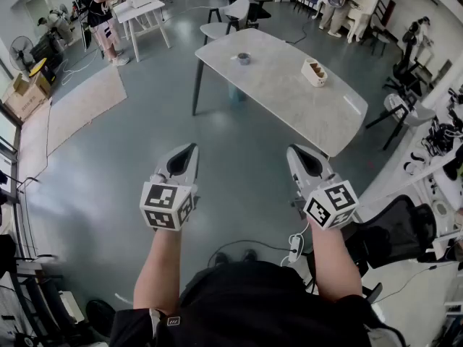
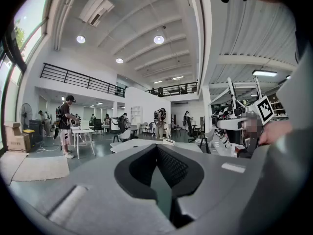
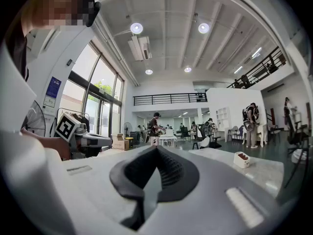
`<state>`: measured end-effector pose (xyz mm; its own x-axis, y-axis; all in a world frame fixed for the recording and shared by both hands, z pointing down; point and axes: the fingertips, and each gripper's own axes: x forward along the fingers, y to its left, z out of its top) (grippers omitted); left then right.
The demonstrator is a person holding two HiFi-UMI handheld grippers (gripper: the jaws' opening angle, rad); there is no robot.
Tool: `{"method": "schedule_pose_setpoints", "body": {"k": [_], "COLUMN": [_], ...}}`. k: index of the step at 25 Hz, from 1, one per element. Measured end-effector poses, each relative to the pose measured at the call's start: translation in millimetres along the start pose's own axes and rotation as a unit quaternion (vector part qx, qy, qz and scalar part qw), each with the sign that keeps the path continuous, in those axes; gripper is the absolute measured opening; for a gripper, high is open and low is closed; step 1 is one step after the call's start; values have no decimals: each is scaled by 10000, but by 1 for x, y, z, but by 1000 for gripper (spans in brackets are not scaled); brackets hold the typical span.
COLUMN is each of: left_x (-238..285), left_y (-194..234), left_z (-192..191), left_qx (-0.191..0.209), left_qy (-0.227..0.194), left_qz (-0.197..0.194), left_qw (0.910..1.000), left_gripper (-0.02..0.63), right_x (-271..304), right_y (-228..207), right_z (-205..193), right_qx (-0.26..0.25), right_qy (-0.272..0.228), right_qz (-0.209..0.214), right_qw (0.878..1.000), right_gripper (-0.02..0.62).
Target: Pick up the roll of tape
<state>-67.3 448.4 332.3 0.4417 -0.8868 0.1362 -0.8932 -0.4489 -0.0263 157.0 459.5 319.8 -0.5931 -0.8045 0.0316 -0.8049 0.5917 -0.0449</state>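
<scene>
Head view: you stand well back from the white table (image 1: 289,103), both grippers held out in front over bare floor. Left gripper (image 1: 192,149) and right gripper (image 1: 294,151): jaws closed tip to tip, nothing btwn them; both gripper views confirm. Roll of tape (image 1: 244,58) lies flat near the table's far left edge, well apart from a small white box (image 1: 314,72) to its right. Neither gripper is near it. Judgement: closed, roughly level tongs read as a carry pose for the walk-up, so the task is at approach, pick not yet begun. Tape lying flat w/ core up prob. suits a pinch from above across its wall; you'd need to open jaws first.
</scene>
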Motion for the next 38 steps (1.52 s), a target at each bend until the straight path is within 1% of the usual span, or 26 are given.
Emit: {"method": "schedule_pose_setpoints", "body": {"k": [4,13,16,19,21,25,27,29,32,36,38], "left_x": [1,8,10,13,14,20,24,27,29,31,32], "left_y": [3,-3,-5,-12,-16,-28,-38,-47,-57,-73,-79], "left_z": [0,-3,-3,-3,-2,-2,-2,-1,-1,2,3], "left_qx": [-39,-17,-28,-22,-17,-26,-23,-15,-3,1,19], "left_qy": [6,54,54,58,67,88,97,100,107,111,116], "left_qz": [46,-46,-56,-61,-59,-56,-58,-56,-49,-33,-37], "left_qw": [10000,10000,10000,10000,10000,9999,9999,9999,9999,9999,9999], "left_gripper": [9,9,9,9,9,9,9,9,9,9,9], "right_x": [1,2,-1,-7,-9,-15,-20,-26,-32,-44,-49], "right_y": [-2,-8,-12,-16,-18,-31,-40,-49,-58,-69,-74], "right_z": [2,-4,-1,7,8,5,3,0,-2,0,-1], "right_qx": [-13,-3,8,-38,-68,117,260,325,332,355,361], "right_qy": [-2,65,-38,-230,-219,-185,-181,-142,-103,-106,-91], "right_qz": [37,25,37,178,211,214,203,180,159,159,127], "right_qw": [10000,10000,10000,9996,9995,9995,9993,9992,9993,9992,9992], "right_gripper": [0,0,0,1,2,3,62,104,124,188,202]}}
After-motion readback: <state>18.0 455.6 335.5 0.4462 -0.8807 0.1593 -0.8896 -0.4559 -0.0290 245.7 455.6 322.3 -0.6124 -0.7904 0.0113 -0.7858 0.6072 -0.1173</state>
